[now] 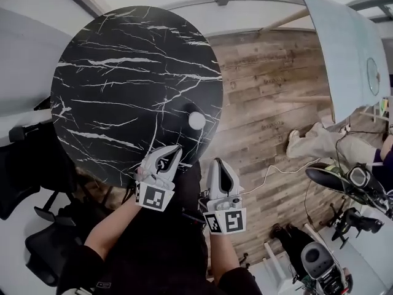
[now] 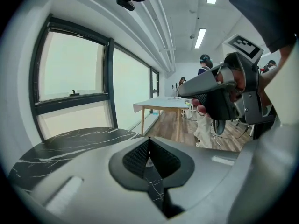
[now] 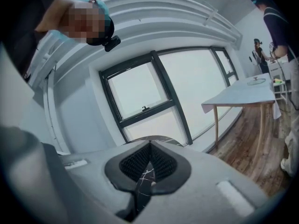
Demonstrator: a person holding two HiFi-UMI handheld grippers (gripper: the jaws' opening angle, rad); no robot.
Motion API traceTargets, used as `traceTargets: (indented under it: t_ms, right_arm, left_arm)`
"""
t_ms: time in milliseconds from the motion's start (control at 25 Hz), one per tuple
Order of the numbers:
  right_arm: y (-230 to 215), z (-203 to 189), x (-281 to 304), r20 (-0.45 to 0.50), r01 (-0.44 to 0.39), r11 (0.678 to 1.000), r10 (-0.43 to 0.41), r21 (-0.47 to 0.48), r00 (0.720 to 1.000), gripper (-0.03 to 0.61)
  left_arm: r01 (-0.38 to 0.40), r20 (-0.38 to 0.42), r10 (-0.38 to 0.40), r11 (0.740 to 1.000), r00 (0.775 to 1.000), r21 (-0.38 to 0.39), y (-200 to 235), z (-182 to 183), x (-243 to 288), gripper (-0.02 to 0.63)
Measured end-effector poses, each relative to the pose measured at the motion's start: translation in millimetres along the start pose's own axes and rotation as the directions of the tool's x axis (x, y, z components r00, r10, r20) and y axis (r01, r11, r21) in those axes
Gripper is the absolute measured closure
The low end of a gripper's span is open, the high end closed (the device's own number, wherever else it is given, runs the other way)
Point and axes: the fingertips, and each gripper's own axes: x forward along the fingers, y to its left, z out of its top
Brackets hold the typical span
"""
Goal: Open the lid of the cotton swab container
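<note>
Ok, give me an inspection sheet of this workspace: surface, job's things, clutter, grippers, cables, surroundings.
Surface: round black marble table, bare apart from one item.
Job's things: small white cotton swab container near the table's right edge in the head view; lid state too small to tell.
Clutter: nothing seen on the table.
Grippers: left gripper and right gripper both shut, empty, at the near edge, short of the container.
Cables: white cable on the wood floor.
Surroundings: pale second table, black chairs, a person's legs, windows.
</note>
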Motion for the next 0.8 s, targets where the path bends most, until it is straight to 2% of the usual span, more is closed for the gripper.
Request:
traceTargets:
  t_ms: [200, 400, 480, 680, 800]
  right_arm:
    - [-7, -11, 12, -0.016, -0.003, 1.000, 0.003, 0.012, 1.000, 0.580]
    - [-10, -24, 23, -0.041, -0.019, 1.000, 0.019, 0.006, 0.999, 0.580]
    - [-12, -29, 27, -0.046, -0.021, 1.000, 0.021, 0.002, 0.999, 0.580]
    - [-17, -39, 33, -0.063, -0.015, 1.000, 0.015, 0.004, 0.998, 0.580]
    - [-19, -43, 36, -0.072, -0.015, 1.000, 0.015, 0.004, 0.997, 0.580]
  left_arm:
    - [0.005, -0.009, -0.004, 1.000, 1.000, 0.009, 4, -18, 15, 0.587]
    - [0.027, -0.058, -0.027, 1.000, 0.998, -0.004, 8, -41, 26, 0.550]
    - [0.042, -0.084, -0.041, 0.999, 0.996, 0.007, 7, -51, 32, 0.519]
    - [0.045, -0.122, -0.041, 0.999, 0.992, 0.027, 10, -67, 45, 0.508]
    - [0.061, -0.146, -0.055, 0.997, 0.988, 0.037, 13, -74, 54, 0.468]
